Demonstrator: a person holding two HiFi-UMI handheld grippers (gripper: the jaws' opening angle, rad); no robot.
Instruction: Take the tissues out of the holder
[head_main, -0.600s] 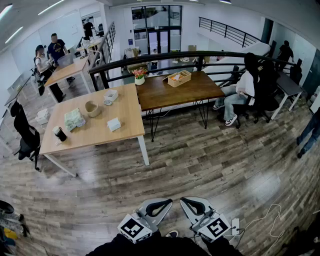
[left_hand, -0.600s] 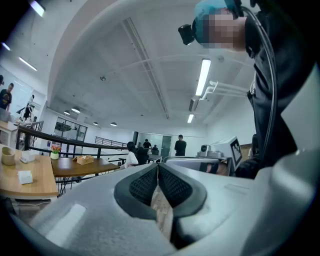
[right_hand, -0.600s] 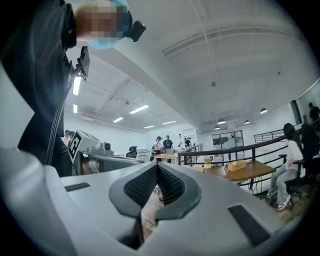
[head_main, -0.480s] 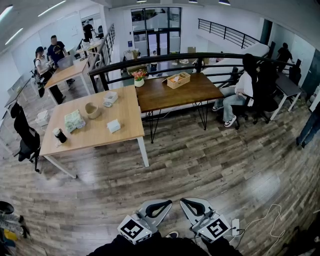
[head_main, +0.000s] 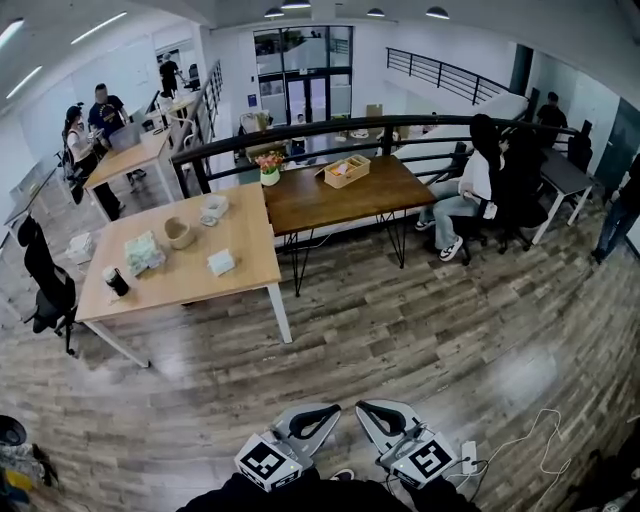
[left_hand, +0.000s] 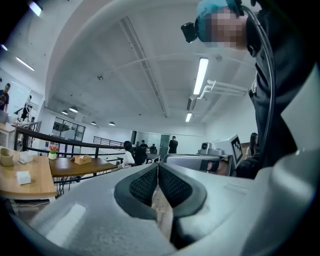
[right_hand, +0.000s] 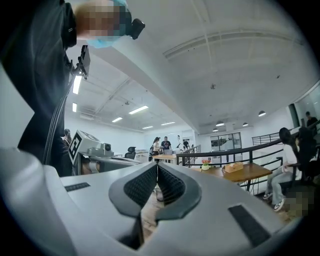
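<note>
left hand-held gripper (left_hand: 158, 167) pressed together | right hand-held gripper (right_hand: 157, 167) pressed together | 2 empty

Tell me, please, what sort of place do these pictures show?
Most likely an open-plan office or co-working space. A light wooden table and a dark wooden table stand like shared desks, a black railing runs behind them, and a seated person and other people are at further desks.

open office with desks (head_main: 250, 255), swivel chairs (head_main: 48, 285)
</note>
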